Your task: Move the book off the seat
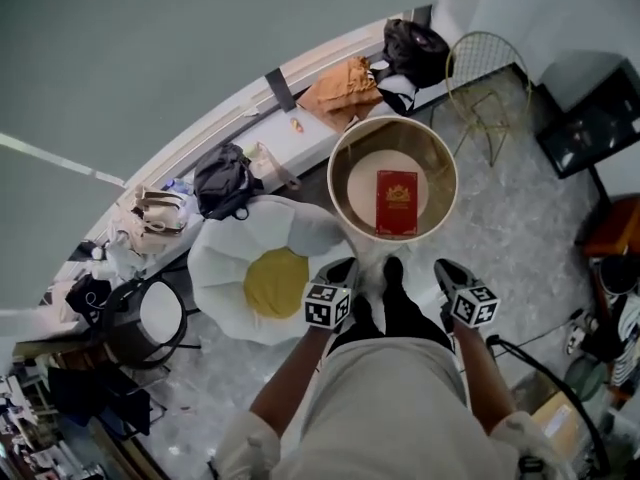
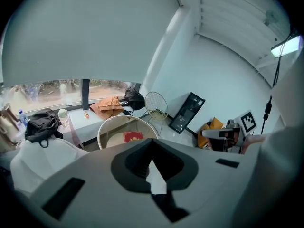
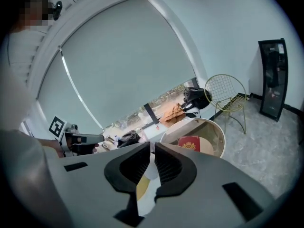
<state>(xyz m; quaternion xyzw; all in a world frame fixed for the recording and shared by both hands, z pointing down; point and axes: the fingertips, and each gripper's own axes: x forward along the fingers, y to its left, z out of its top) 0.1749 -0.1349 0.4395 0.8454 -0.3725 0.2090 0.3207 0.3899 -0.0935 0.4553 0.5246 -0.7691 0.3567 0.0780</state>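
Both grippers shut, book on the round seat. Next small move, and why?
Probably open the right gripper and reach forward to the red book: it lies flat in the round seat, untouched; that gripper and the left gripper are shut, empty, short of it.

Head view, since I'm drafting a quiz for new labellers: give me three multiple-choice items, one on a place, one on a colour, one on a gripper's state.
1. Where does the book lie?
A. in the round seat
B. on the window ledge
C. on the floor

2. What colour is the middle of the flower-shaped cushion?
A. red
B. yellow
C. black

3. How do the jaws of the left gripper stand?
A. wide apart
B. shut on the book
C. shut on nothing

Answers:
1 A, the book lies flat inside the seat's rim.
2 B, white petals ring a yellow centre.
3 C, its pads meet, and the book is far ahead.
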